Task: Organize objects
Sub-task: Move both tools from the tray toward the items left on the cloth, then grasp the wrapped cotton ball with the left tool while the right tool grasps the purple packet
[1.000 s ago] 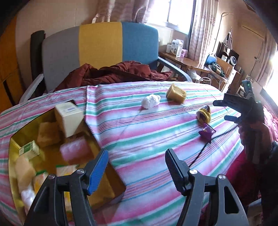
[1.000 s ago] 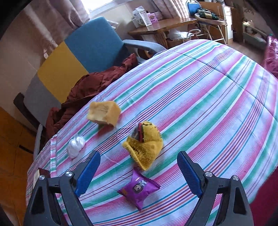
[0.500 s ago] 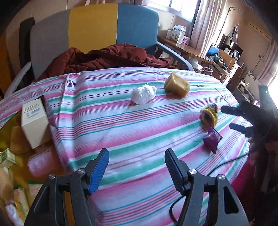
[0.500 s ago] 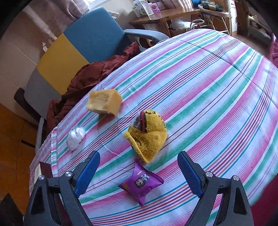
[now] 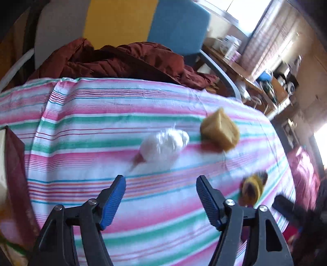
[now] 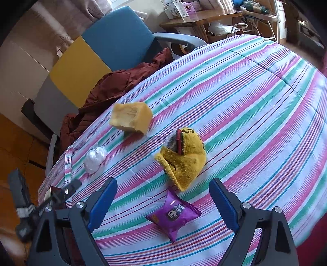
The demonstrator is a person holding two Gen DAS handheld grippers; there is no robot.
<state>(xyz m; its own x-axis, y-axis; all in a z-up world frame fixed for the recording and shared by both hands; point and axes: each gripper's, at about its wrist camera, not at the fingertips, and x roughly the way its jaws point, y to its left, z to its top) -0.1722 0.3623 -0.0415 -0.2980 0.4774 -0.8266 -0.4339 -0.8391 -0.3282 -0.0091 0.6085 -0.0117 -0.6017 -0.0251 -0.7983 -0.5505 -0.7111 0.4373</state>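
My left gripper (image 5: 161, 196) is open and empty, just short of a white crumpled wad (image 5: 163, 144) on the striped cloth. A tan sponge block (image 5: 219, 131) lies right of the wad. A yellow knitted piece (image 5: 253, 187) lies further right, blurred. My right gripper (image 6: 163, 202) is open and empty above a purple snack packet (image 6: 173, 213). The yellow knitted piece (image 6: 184, 159), the tan block (image 6: 131, 117) and the white wad (image 6: 95, 156) lie beyond it. The left gripper (image 6: 61, 193) shows at the left edge of the right wrist view.
The striped cloth (image 5: 102, 126) covers a round table. A chair (image 6: 98, 53) with a dark red jacket (image 5: 114, 59) stands behind it. A dark red box edge (image 5: 16, 176) sits at the left. A cluttered desk (image 6: 196, 16) stands at the back.
My left gripper has swung right and forward, away from the gold tray, toward the white wad. My right gripper has stayed nearly in place above the purple packet.
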